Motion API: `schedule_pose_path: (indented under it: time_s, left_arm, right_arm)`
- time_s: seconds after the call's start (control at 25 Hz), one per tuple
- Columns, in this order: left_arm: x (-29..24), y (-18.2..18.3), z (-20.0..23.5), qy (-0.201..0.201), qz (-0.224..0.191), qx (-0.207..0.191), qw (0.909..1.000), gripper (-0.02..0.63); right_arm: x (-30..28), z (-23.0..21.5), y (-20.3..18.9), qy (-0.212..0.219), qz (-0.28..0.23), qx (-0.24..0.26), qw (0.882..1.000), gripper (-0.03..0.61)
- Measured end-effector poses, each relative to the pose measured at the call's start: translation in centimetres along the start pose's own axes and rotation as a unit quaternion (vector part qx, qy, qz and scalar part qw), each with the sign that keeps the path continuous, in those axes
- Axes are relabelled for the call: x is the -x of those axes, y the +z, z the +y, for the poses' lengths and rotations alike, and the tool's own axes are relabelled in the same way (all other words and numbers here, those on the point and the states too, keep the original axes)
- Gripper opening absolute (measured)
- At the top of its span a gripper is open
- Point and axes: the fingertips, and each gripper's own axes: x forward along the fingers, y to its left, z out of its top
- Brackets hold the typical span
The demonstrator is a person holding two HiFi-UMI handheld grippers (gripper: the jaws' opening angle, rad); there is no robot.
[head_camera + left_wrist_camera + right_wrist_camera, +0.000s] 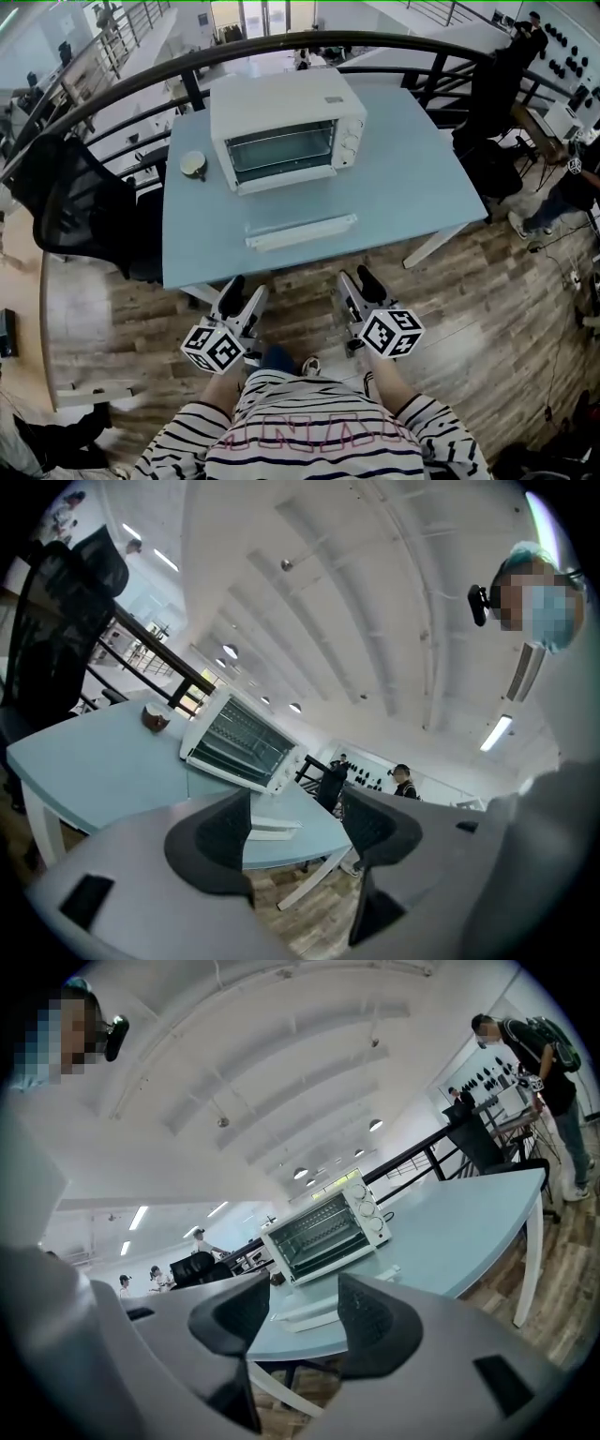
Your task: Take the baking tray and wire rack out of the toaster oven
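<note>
Nothing is out yet, I judge. A small round brownish cup [194, 165] sits at the oven's nine o'clock on the pale blue table [403, 187]. The left gripper [242, 292] hangs short of the table's near edge, jaws spread, empty. At twelve o'clock stands the boxy white toaster oven [286, 127], glass door closed, thin wire rack [323, 1230] faintly visible inside; the baking tray I cannot make out. A long flat white strip [300, 232] lies at its six o'clock. The right gripper [356, 284] is likewise spread and empty.
</note>
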Motion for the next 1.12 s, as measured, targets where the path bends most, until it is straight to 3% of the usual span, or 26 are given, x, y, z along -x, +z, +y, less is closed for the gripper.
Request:
schedule_pose_path:
  time_s: [0.32, 1.12]
  left_arm:
    - [-2.3, -0.7, 2.0, 0.038, -0.01, 0.035, 0.9986, 0.305]
    - [-16.5, 5.7, 11.0, 0.008, -0.01, 0.087, 0.9961, 0.305]
  right_arm:
    - [-2.9, -2.8, -0.4, 0.013, 0.012, -0.071, 0.997, 0.219]
    - [-19.0, -7.7, 5.0, -0.012, 0.012, -0.119, 0.993, 0.206]
